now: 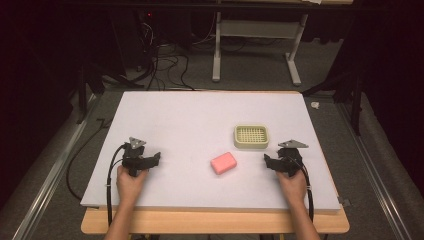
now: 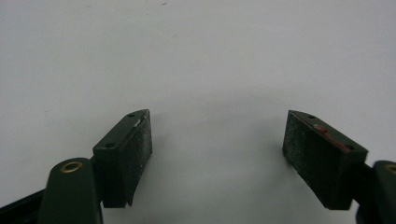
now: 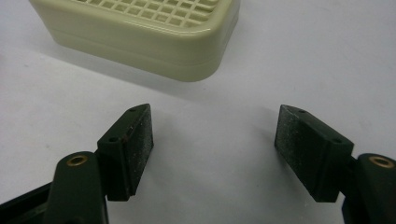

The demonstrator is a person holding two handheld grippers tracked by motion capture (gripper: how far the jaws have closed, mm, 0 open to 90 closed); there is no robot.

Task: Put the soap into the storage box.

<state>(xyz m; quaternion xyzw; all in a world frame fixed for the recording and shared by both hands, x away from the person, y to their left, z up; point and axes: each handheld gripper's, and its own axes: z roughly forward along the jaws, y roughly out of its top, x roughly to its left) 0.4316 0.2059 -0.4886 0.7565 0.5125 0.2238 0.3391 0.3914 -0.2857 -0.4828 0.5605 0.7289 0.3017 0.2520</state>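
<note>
White board covers the table (image 1: pixel 165 107), with a dark room and cables behind. At left, the left tool (image 2: pixel 217 151) rests with its jaws spread, nothing between them. Mid-table lies the pink rectangular soap bar (image 1: pixel 223 162), untouched, near the cream plastic grid-topped soap dish (image 1: pixel 251 136). At right, the right tool (image 3: pixel 215 149), jaws likewise apart and holding nothing, sits beside the dish. By my reading, nothing is done yet: pickup and placing remain.

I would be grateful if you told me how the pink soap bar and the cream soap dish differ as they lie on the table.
The pink soap bar is a solid, smooth block; the cream soap dish has a grid of small openings on top. The pink soap bar lies turned at an angle, nearer the person; the cream soap dish sits squarer to the table edges, farther back and nearer the right side. Both are rounded rectangles resting untouched on the white surface, apart from each other.
</note>
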